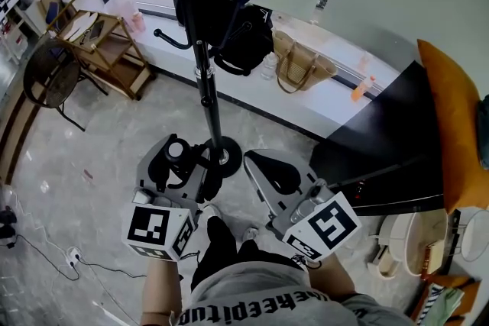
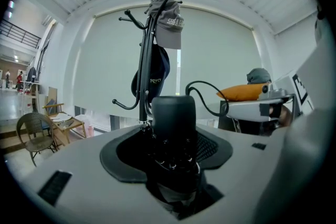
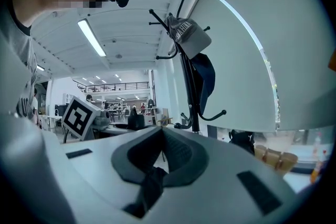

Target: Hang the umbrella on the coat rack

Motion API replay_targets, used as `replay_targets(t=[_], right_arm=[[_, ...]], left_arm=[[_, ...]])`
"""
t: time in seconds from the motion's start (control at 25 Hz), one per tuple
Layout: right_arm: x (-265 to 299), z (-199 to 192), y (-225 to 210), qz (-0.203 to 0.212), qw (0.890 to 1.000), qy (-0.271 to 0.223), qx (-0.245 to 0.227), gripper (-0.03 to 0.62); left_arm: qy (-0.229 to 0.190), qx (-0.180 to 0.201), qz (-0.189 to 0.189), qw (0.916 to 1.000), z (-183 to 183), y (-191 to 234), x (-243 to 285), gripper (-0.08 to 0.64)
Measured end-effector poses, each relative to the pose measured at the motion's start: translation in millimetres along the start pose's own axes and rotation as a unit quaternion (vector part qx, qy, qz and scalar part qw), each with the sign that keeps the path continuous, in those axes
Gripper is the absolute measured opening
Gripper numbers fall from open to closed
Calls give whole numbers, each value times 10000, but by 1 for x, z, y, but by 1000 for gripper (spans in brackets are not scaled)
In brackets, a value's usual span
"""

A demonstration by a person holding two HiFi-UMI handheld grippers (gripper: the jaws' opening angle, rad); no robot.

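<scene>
Umbrella point(image 2: 173, 123): folded, pinched in left tongs point(image 1: 187, 160), near coat rack point(image 1: 207, 88) base. Right tongs point(image 3: 161, 140) pressed together (empty). Risk: slipping off a crowded hook point(image 1: 170, 40).

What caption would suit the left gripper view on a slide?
Left gripper clamps a black umbrella, facing the coat rack hung with caps.

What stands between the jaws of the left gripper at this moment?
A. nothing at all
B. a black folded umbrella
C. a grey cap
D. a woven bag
B: the left gripper view shows the jaws of the left gripper closed on both sides of a black folded umbrella, which stands upright between them.
</scene>
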State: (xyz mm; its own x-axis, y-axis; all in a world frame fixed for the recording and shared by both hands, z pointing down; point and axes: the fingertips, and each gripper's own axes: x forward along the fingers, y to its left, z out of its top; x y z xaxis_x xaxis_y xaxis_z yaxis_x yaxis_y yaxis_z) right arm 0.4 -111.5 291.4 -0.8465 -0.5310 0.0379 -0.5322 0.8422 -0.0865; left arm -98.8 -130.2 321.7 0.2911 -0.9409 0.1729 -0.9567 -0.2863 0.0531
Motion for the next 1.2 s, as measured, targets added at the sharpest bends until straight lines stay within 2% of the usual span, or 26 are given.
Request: replay_targets(t=[0.28, 0.68, 1.2], right_arm=[[14, -6, -11, -147, 9998, 116, 24, 11], [20, -16, -32, -371, 9988, 301, 73, 11], [28, -20, -50, -504, 9980, 362, 133, 11]], left_arm=[[153, -139, -42, 9998, -14, 22, 27, 250], [422, -146, -129, 9989, -35, 34, 66, 250], [581, -121, -88, 9982, -41, 50, 95, 250]])
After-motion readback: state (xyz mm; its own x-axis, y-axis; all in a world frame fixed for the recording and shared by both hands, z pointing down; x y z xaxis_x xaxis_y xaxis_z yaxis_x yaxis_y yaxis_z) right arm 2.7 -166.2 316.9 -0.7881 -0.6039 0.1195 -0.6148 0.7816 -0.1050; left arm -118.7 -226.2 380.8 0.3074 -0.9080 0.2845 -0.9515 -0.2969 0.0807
